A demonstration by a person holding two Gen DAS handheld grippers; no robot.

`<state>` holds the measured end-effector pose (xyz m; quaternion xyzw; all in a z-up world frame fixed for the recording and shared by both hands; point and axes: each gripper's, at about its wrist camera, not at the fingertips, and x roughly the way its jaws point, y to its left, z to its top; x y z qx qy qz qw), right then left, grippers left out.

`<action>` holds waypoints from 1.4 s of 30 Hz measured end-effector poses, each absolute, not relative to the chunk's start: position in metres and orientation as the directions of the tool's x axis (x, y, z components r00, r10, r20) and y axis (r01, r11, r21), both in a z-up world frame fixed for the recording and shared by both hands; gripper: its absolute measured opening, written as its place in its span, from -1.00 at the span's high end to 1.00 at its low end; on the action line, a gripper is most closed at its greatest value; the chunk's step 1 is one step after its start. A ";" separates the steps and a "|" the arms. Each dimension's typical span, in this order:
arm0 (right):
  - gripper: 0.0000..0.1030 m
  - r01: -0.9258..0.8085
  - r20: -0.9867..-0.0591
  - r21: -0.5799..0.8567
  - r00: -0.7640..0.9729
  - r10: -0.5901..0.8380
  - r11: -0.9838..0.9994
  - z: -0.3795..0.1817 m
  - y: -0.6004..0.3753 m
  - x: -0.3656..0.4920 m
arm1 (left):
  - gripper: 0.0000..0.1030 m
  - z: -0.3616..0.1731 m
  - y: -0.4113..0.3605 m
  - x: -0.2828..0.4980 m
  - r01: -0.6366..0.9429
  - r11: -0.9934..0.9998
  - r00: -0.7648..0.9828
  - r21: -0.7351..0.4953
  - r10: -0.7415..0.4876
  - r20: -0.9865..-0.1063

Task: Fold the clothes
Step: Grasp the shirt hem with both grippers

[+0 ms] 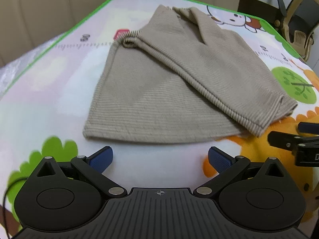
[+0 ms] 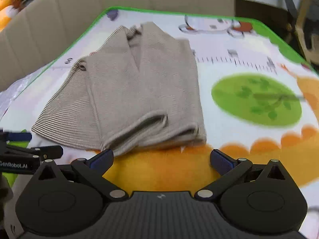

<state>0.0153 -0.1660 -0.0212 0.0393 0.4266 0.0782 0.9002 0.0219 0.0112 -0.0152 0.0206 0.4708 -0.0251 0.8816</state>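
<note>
The left gripper (image 1: 160, 159) has its two blue fingers spread wide, with nothing between them; they hang over the mat (image 1: 49, 99) just in front of the near edge of the sweater (image 1: 159, 91). The right gripper (image 2: 162, 160) is spread wide too and holds nothing. Its left finger (image 2: 102, 159) is just beside the near folded edge of the sweater (image 2: 135, 91); I cannot tell if it touches the cloth.

The right wrist view is blurred, so small details of the knit and the mat pictures are hard to read there. Each gripper shows only partly in the other view, cut off by the frame edge. What lies under the top layers of the sweater is hidden.

The sweater is beige, with a ribbed knit, and it lies in the middle of the mat, partly folded. One side is turned over the body, with a ribbed band (image 1: 179, 67) running diagonally across it. At the near right side the layers end in an open edge (image 1: 279, 109). A V shape shows near the far end.

The mat is white with a green border and cartoon pictures: green trees, an orange shape, a white animal, a ruler line with numbers. Behind the mat stands a beige padded back (image 1: 49, 4). At the far right a chair (image 1: 299, 23) is partly seen. A thin black cable (image 1: 8, 191) crosses the left lower corner.
</note>
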 end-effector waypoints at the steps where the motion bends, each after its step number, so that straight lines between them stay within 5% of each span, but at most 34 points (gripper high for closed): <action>1: -1.00 -0.156 -0.758 0.130 0.621 0.200 0.979 -0.016 -0.169 0.022 | -1.00 -0.013 0.011 0.024 0.084 0.996 0.564 0.035 -0.019 -0.826; 6: -1.00 -0.338 -0.727 0.041 0.635 0.261 0.940 0.022 -0.174 0.074 | -1.00 0.003 0.007 0.052 0.329 0.924 0.557 0.197 -0.022 -0.830; 12: -1.00 -0.232 -0.750 0.123 0.615 0.244 0.965 0.004 -0.174 0.151 | -1.00 0.002 0.014 0.108 0.326 0.916 0.590 0.233 -0.005 -0.807; 18: -1.00 -0.032 -0.792 0.224 0.577 0.201 0.974 -0.048 -0.174 0.178 | -1.00 -0.031 0.035 0.139 0.147 0.986 0.578 0.085 -0.015 -0.816; 29: -0.98 -0.136 -0.846 0.153 0.494 0.200 0.979 -0.054 -0.167 0.189 | -1.00 -0.041 0.047 0.157 0.111 0.994 0.494 0.002 -0.053 -0.868; 31: -0.81 -0.219 -0.824 0.120 0.522 0.220 0.968 -0.054 -0.165 0.175 | -0.75 -0.039 0.044 0.154 0.117 0.993 0.496 -0.002 -0.060 -0.866; 33: -0.61 -0.301 -0.804 0.090 0.540 0.248 0.949 -0.052 -0.163 0.158 | -0.19 -0.034 0.037 0.142 0.139 0.990 0.508 0.006 -0.066 -0.859; 36: -0.37 -0.348 -0.807 0.101 0.519 0.281 0.932 -0.049 -0.165 0.141 | 0.23 -0.029 0.025 0.121 0.192 0.981 0.515 0.026 -0.078 -0.854; 42: -0.07 -0.422 -0.845 0.132 0.425 0.324 0.897 -0.046 -0.173 0.106 | 0.30 -0.027 0.005 0.068 0.341 0.940 0.453 0.010 -0.155 -0.878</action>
